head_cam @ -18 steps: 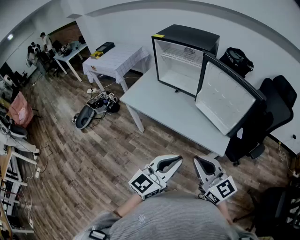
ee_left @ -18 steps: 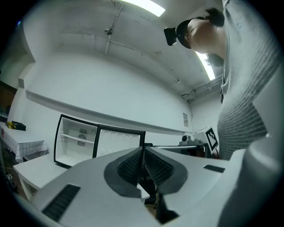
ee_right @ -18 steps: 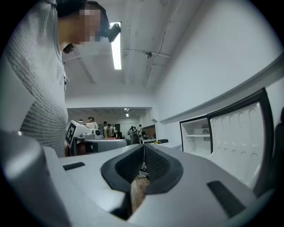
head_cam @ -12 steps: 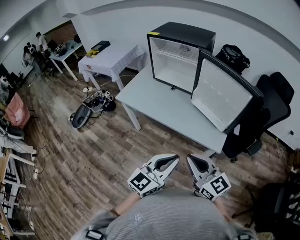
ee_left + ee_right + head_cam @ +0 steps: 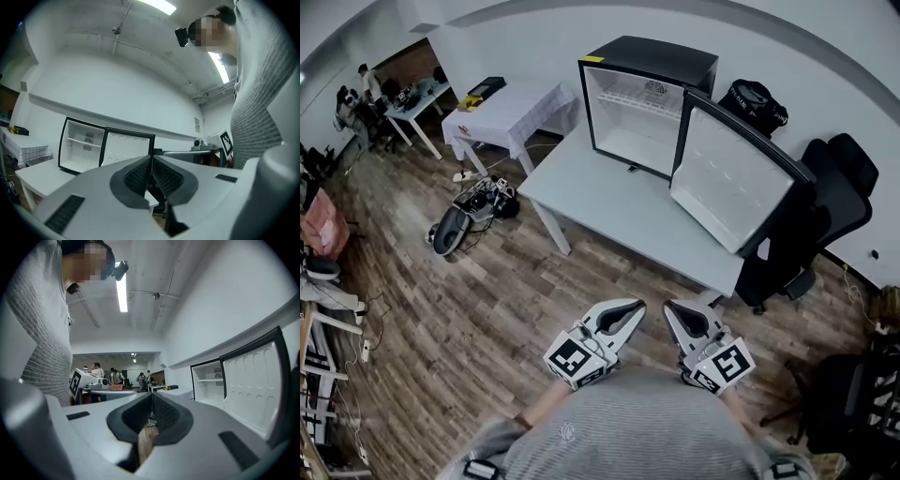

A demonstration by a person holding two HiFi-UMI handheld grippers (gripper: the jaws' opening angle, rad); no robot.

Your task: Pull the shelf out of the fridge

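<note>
Low in the frame, the left gripper [image 5: 630, 307] and right gripper [image 5: 672, 309] sit closed and empty, well apart from the open black mini-fridge [image 5: 675, 58] at upper centre. One should open and approach level with what looks like a thin white wire shelf [image 5: 626, 101].

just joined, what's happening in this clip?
A person holds the left gripper and right gripper near their body, both shut and empty, standing back from the table. The mini fridge on it has its door swung open; the shelf sits inside, not yet touched.
</note>
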